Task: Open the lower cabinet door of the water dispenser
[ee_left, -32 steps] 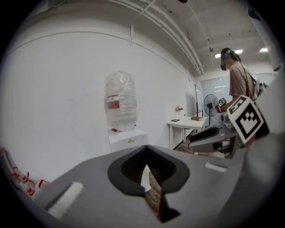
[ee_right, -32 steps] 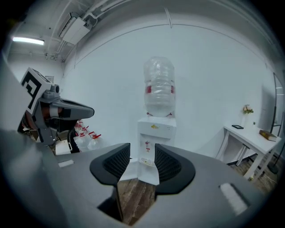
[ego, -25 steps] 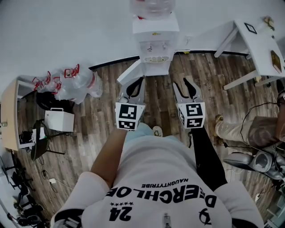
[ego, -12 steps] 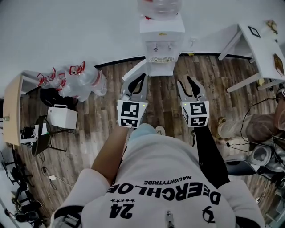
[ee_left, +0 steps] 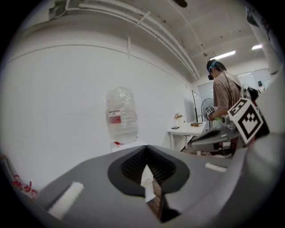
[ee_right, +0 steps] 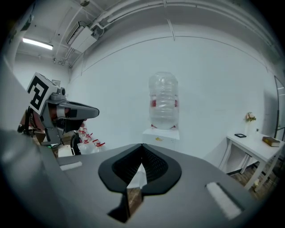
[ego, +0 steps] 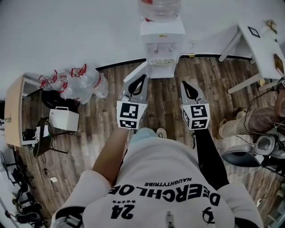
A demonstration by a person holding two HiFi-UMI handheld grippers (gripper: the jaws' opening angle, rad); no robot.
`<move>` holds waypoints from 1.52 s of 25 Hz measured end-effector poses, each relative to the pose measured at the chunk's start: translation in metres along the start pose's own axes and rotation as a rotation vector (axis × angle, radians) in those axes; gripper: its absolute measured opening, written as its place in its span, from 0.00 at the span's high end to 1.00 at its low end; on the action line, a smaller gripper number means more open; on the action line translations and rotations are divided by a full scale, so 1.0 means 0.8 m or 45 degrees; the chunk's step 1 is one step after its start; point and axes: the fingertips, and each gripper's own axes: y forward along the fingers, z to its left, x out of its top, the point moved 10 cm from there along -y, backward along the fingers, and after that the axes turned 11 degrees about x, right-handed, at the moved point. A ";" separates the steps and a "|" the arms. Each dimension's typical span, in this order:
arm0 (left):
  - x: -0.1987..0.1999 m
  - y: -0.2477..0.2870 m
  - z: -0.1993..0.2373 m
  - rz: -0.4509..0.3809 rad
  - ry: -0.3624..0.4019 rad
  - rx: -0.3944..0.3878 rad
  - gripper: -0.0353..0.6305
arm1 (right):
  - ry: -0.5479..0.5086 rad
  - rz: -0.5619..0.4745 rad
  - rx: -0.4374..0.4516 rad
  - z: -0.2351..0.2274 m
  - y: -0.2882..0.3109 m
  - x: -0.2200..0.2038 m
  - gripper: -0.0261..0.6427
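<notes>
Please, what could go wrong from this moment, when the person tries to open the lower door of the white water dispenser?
1. The right hand-held gripper has just been closing with nothing between its jaws, and the left hand-held gripper is shut and empty too; shut jaws can grasp nothing until reopened.
2. The large clear plastic bottle stands on top of the white box-shaped water dispenser; a hard pull might rock it.

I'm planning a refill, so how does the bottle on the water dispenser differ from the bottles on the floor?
The mounted bottle is one, standing atop the white dispenser; the floor bottles are several, clustered by the wall left of it. The floor bottles show red handles; the mounted bottle shows a red label. All are clear plastic.
</notes>
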 end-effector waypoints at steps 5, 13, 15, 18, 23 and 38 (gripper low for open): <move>-0.002 0.003 0.007 -0.003 -0.016 0.016 0.86 | 0.004 -0.021 -0.014 -0.005 0.001 0.002 0.96; 0.002 0.007 0.005 -0.019 -0.018 0.005 0.86 | 0.011 -0.014 -0.052 -0.016 0.003 0.002 0.96; 0.003 0.008 0.004 -0.020 -0.020 0.004 0.86 | 0.006 -0.014 -0.054 -0.018 0.004 0.004 0.96; 0.004 0.007 0.003 -0.023 -0.023 0.002 0.86 | 0.004 -0.009 -0.046 -0.017 0.004 0.005 0.96; 0.004 0.009 0.004 -0.023 -0.023 -0.001 0.86 | 0.004 -0.012 -0.045 -0.019 0.005 0.006 0.96; 0.007 0.018 -0.006 -0.021 0.002 -0.023 0.86 | -0.025 -0.085 0.022 -0.025 -0.006 0.012 0.96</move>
